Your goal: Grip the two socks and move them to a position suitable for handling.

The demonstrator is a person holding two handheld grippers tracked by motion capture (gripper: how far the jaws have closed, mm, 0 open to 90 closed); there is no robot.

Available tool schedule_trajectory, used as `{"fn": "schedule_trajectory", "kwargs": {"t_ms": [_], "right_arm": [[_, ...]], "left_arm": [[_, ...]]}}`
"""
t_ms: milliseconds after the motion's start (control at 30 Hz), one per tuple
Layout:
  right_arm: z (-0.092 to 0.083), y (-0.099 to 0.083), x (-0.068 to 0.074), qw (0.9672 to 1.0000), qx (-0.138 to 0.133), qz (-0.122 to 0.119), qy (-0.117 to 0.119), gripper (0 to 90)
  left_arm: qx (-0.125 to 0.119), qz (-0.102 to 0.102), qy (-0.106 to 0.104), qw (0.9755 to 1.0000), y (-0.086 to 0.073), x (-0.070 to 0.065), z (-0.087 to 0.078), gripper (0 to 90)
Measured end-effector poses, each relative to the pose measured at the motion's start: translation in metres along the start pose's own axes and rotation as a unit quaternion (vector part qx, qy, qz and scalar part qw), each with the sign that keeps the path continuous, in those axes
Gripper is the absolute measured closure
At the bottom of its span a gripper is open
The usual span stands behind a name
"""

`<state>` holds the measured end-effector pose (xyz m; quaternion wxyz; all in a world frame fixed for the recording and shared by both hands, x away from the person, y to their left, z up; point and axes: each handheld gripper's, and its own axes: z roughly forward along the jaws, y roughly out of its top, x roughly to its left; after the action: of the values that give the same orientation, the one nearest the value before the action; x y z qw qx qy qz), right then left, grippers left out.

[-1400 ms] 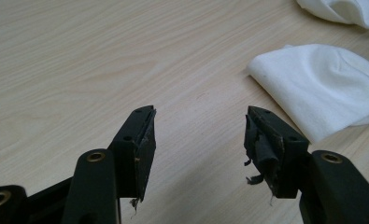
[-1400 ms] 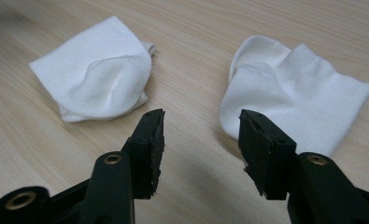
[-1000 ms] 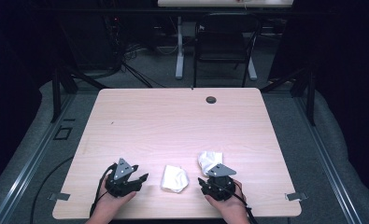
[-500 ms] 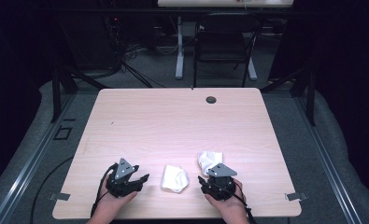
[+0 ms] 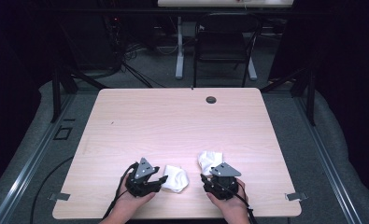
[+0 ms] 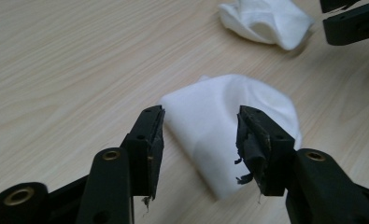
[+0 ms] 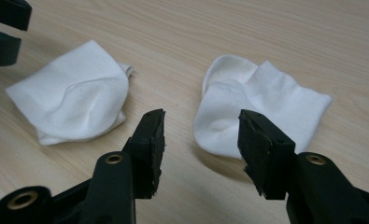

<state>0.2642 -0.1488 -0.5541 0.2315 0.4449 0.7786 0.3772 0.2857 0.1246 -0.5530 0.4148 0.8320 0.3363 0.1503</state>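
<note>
The table (image 5: 140, 121) carries two white socks near its near edge; its far half holds a small dark round fitting (image 5: 211, 100) close to the far edge; a chair (image 5: 223, 46) and cables on the floor lie beyond the table; nothing stands between either gripper and the socks. The folded sock (image 5: 175, 178) lies at the middle of the near edge; the second sock (image 5: 209, 160) lies just to its right, slightly farther from that edge, the two apart. The left gripper (image 5: 159, 179) is held low over the table near the near edge, pointing right toward the folded sock; its jaws have just been closing, yet stand apart, with an edge of the folded sock (image 6: 229, 130) between them and not pinched. The right gripper (image 5: 204, 178) rests near the near edge, pointing at the second sock (image 7: 257, 105); its jaws stand apart and hold nothing; each hand grips its gripper from the near edge.
</note>
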Motion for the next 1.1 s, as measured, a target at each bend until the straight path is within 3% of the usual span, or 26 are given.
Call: {"fn": "schedule_trajectory", "kwargs": {"t_ms": [333,600,900,1000,1100], "right_arm": [[-0.002,-0.001,-0.002,0.9999,-0.007,0.010,0.002,52.1],[-0.001,-0.001,-0.003,0.9999,-0.005,0.011,0.005,52.3],[0.000,0.000,0.001,0.9999,-0.007,0.008,0.005,53.9],[-0.001,0.000,0.002,0.9999,-0.013,0.006,0.010,58.3],[0.001,0.002,0.005,0.9993,-0.015,0.011,0.033,68.8]], "left_arm": [[0.009,0.002,-0.012,0.9999,0.011,-0.018,0.026,62.0],[0.040,0.009,-0.017,0.9990,0.008,-0.025,0.042,67.5],[0.038,0.013,-0.018,0.9990,0.007,-0.026,0.041,84.6],[0.027,0.008,-0.020,0.9994,0.009,-0.025,0.036,85.4],[0.014,0.007,-0.019,0.9997,0.011,-0.021,0.026,85.9]]}}
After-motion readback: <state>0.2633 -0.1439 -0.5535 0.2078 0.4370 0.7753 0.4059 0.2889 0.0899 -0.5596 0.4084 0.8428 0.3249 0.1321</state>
